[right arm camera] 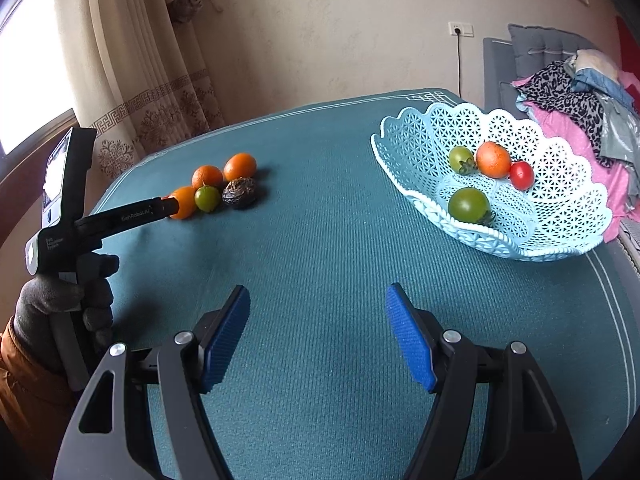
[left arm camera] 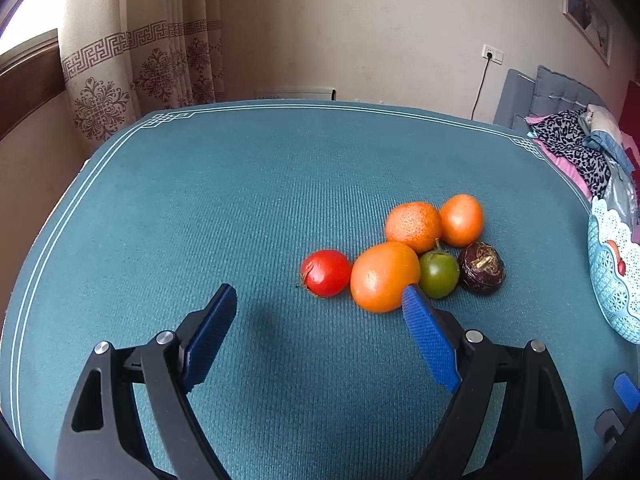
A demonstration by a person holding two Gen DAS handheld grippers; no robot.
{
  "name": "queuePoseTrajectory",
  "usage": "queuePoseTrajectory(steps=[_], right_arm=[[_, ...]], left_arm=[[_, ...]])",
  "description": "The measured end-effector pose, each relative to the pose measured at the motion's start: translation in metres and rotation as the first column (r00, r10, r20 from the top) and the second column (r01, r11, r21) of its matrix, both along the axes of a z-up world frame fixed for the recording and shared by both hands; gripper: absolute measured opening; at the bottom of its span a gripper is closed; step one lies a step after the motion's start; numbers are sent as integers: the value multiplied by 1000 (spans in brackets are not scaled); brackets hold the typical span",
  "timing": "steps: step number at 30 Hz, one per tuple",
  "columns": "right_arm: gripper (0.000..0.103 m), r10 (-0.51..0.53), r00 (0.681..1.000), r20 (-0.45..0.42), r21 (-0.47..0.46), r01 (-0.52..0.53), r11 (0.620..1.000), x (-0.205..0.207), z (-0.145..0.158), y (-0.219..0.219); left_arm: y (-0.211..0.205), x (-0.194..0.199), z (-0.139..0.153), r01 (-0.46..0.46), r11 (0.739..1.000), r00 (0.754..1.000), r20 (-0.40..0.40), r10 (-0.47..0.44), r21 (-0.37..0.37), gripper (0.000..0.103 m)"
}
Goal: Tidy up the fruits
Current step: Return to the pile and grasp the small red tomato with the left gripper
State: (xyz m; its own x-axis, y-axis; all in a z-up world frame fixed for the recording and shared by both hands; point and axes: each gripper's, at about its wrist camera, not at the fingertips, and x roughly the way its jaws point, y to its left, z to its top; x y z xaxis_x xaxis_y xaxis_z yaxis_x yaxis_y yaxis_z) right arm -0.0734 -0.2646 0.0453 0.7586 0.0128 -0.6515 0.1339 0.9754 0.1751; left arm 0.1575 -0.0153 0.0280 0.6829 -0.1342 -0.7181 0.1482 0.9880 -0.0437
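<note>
Left tongs (left arm camera: 318,300) gape wide, holding nothing; the red fruit (left arm camera: 325,273) lies at twelve o'clock just ahead, the orange (left arm camera: 382,276) by their right tip. Right tongs (right arm camera: 318,300), open and empty, hover farther off, basket (right arm camera: 568,236) at two o'clock.

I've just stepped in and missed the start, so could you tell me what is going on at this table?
A person is sorting fruit into a light blue lattice basket, holding a gripper in each hand. Four pieces are already inside, among them a green tomato. Six more lie clustered on the teal tablecloth. The left gripper hangs by that cluster, jaws wide, near the closest orange fruit. The right gripper is empty, jaws apart, in front of the basket.
</note>
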Motion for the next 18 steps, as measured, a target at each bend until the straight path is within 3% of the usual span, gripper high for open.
queuePoseTrajectory(steps=[13,18], right_arm=[[70,23,999,-23,2,-23,1000,5,-8,8],[70,24,999,-31,-1,-24,1000,4,-10,10]], left_arm=[[20,6,-4,-50,999,999,-20,50,16,85],[12,19,-2,-34,998,999,-18,35,44,73]])
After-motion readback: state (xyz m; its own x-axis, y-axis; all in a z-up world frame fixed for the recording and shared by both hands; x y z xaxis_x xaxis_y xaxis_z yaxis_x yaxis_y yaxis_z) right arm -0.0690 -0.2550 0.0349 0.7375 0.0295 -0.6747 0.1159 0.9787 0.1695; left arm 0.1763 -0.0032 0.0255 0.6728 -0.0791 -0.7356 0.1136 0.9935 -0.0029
